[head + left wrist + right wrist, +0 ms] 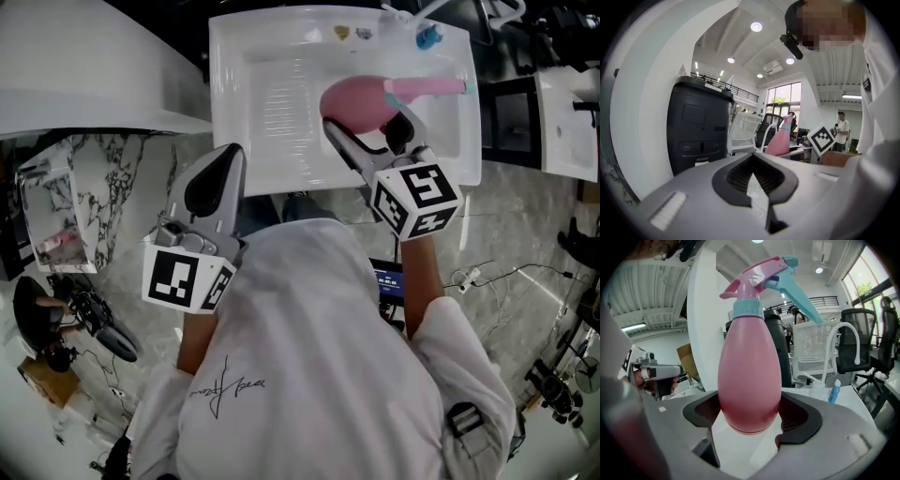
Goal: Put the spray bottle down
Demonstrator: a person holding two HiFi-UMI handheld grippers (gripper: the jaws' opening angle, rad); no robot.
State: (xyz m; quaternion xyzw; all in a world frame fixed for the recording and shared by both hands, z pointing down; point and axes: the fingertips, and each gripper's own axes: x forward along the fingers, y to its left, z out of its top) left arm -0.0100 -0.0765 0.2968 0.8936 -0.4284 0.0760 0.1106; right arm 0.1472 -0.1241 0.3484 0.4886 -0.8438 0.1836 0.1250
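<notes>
My right gripper (367, 129) is shut on a pink spray bottle (358, 103) with a pale blue collar and trigger, holding it over the white sink basin (281, 94). In the right gripper view the bottle (750, 366) stands upright between the two dark pads (701, 414), its round base close above the white surface. I cannot tell whether it touches. My left gripper (225, 157) hangs at the sink's front edge, left of the bottle, shut with nothing in it. The left gripper view shows that gripper's own tips (753, 174) meeting, and the pink bottle (780, 140) far off.
At the sink's back stand a curved white faucet (846, 341) and a small blue bottle (428, 37). A white tub (84, 66) fills the upper left. A black bin (698, 124) stands behind the sink. Marble floor and cables lie around me.
</notes>
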